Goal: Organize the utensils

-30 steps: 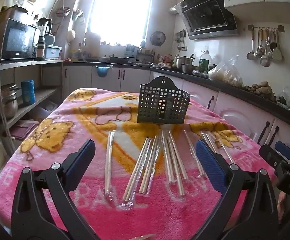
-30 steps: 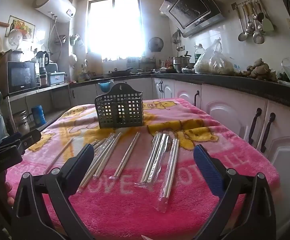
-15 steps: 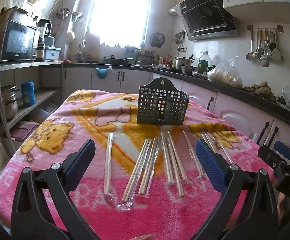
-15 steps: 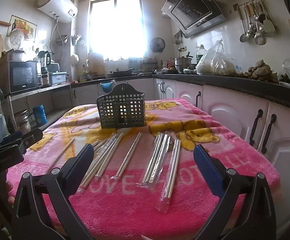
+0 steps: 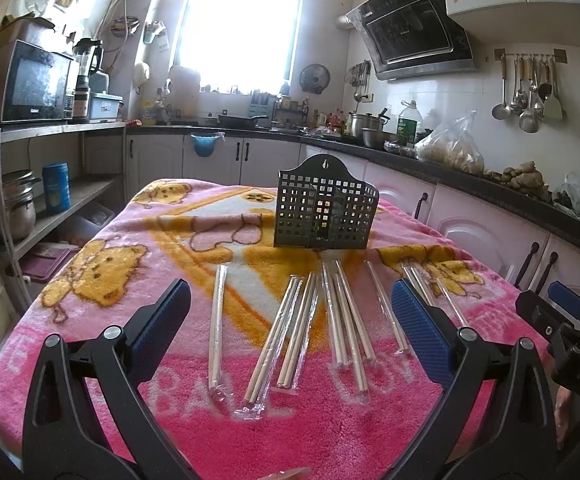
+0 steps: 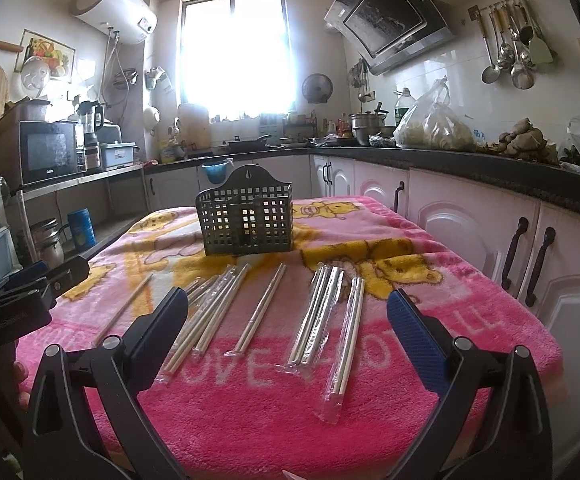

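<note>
Several pairs of chopsticks in clear plastic sleeves [image 5: 290, 332] lie side by side on a pink cartoon blanket [image 5: 102, 264], also in the right wrist view [image 6: 258, 312]. A dark perforated utensil basket [image 5: 325, 206] stands upright behind them, also in the right wrist view [image 6: 246, 216]. My left gripper [image 5: 290, 320] is open and empty, held above the near ends of the chopsticks. My right gripper [image 6: 288, 320] is open and empty, likewise near the front edge. Each gripper shows at the edge of the other's view: right [image 5: 561, 316], left [image 6: 30, 292].
Kitchen counters with white cabinets [image 6: 469, 224] run along the right and back. A metal shelf with a microwave [image 5: 36, 84] and pots stands on the left. The blanket's front edge [image 6: 290, 440] lies just under both grippers.
Both grippers have stayed open and nearly still; the views shifted only slightly, with the basket a touch closer.
</note>
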Motion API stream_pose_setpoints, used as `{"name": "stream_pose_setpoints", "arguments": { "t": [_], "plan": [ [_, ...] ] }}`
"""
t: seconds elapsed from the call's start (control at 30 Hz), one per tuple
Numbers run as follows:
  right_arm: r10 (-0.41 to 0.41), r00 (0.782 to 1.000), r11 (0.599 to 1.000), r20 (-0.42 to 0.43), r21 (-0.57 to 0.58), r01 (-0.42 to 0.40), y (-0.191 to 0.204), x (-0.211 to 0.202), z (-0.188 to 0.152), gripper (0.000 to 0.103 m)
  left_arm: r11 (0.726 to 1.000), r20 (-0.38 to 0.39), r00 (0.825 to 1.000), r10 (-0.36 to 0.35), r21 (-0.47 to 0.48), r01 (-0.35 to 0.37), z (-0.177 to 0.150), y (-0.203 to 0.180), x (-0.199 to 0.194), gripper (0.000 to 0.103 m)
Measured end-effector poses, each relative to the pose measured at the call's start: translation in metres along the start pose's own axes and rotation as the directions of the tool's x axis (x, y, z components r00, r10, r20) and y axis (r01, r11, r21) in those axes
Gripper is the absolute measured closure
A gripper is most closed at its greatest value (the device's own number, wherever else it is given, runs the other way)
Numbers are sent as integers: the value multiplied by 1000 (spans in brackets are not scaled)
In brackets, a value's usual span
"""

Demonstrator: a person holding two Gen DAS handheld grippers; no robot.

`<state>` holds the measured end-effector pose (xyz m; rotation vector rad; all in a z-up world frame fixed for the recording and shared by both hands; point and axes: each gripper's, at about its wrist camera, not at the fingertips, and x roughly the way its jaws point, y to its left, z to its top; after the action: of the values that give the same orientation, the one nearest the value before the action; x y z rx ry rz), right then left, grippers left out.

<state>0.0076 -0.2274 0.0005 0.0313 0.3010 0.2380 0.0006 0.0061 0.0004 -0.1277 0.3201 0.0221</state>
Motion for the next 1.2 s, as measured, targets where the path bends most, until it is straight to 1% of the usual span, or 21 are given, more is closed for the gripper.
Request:
{"name": "stream_pose_setpoints", "arguments": {
  "t": [0.77, 1.03, 1.2],
  "plan": [
    [5, 1000, 1000, -8, -8, -5, 1, 4, -3, 6, 1000, -4, 1000, 5, 2, -5, -1, 2, 1, 11],
    [13, 999, 1000, -29, -18, -14, 4, 13, -2, 6, 1000, -21, 1000, 4, -6, -4, -5, 5, 7, 11],
    [18, 999, 999, -51, -45, -20, 11, 22, 4, 6, 999, -46, 999, 20, -26, -21, -3, 14, 13, 11]
  ]
}}
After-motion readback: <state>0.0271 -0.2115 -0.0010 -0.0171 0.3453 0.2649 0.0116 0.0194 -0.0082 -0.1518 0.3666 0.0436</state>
